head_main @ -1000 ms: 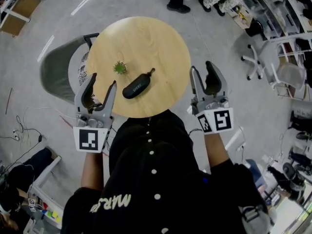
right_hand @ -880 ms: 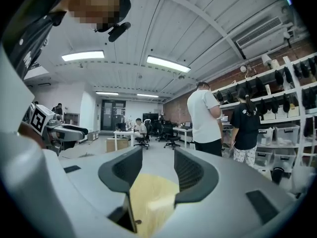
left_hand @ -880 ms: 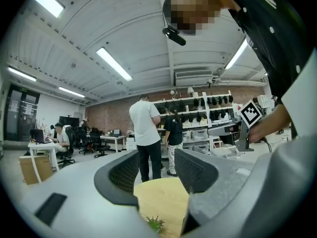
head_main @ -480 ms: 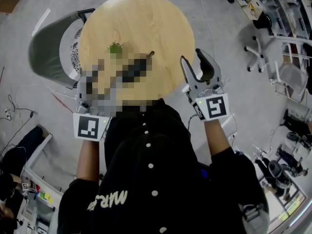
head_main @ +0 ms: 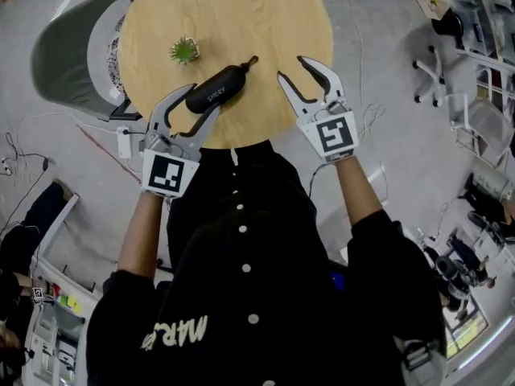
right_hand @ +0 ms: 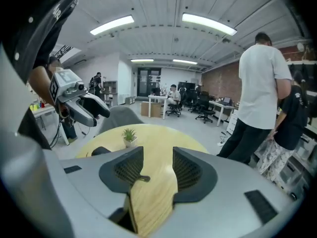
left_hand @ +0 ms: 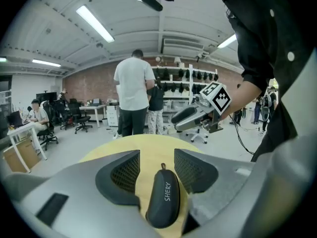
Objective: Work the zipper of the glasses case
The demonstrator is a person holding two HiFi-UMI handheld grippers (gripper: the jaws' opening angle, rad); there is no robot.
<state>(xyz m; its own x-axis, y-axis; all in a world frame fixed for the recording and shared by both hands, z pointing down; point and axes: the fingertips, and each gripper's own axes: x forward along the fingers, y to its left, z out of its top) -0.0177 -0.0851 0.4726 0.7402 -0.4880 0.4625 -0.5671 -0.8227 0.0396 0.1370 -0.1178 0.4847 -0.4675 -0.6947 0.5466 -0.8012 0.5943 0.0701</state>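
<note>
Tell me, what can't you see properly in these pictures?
Zipper teeth on the glasses case: too small in the head view, and the left gripper view shows only its top side.
Pot of the plant: head view, leaves cover it.
Legs of the table: head view, its top hides them.

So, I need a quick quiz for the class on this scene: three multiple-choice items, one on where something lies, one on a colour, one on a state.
1. Where is the glasses case?
A. on the table, between the left tongs
B. on a chair
C. on the floor

2. What colour is the case?
A. red
B. black
C. white

3. The left tongs are:
A. shut on the case
B. out of view
C. open

Answers:
1 A, the head view shows it lying on the table with the tongs either side.
2 B, it is black with pale lettering.
3 C, the left gripper view shows them standing apart, not pressing the case.
</note>
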